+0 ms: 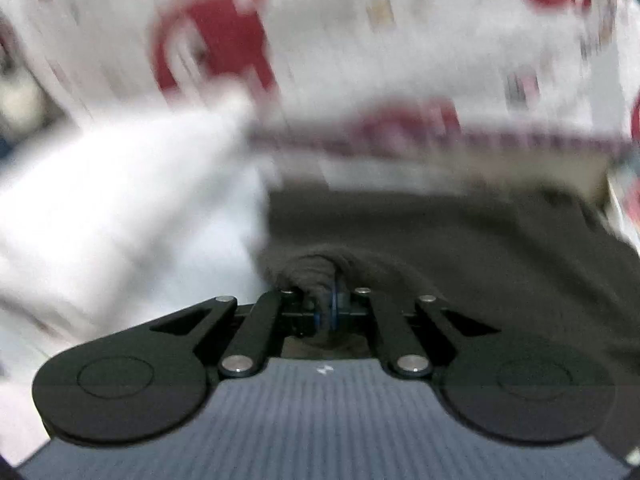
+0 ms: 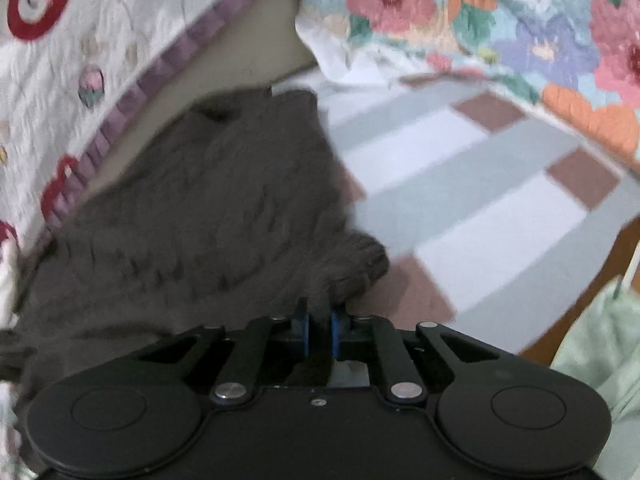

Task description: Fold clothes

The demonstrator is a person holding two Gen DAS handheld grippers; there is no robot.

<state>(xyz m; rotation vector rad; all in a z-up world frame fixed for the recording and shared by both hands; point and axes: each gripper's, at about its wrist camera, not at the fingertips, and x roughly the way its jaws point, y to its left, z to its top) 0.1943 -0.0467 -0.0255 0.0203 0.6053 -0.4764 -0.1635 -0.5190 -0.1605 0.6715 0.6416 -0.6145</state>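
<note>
Left gripper (image 1: 320,304) and right gripper (image 2: 320,316) each clamp a bunched edge of the dark grey knitted garment (image 2: 208,200) (soft, limp, light), draped toward 11 o'clock over the checked bedsheet (image 2: 460,184); hems grip best.

I am working in a home, in a bedroom by the look of it. Under my right camera lies a bed sheet (image 2: 460,168) checked in grey, white and brown. A floral quilt (image 2: 520,28) is bunched at its far side, and a white quilted cover (image 2: 80,60) with red motifs and a purple frilled edge lies alongside. A strip of wooden frame (image 2: 624,256) shows at the sheet's edge.
</note>
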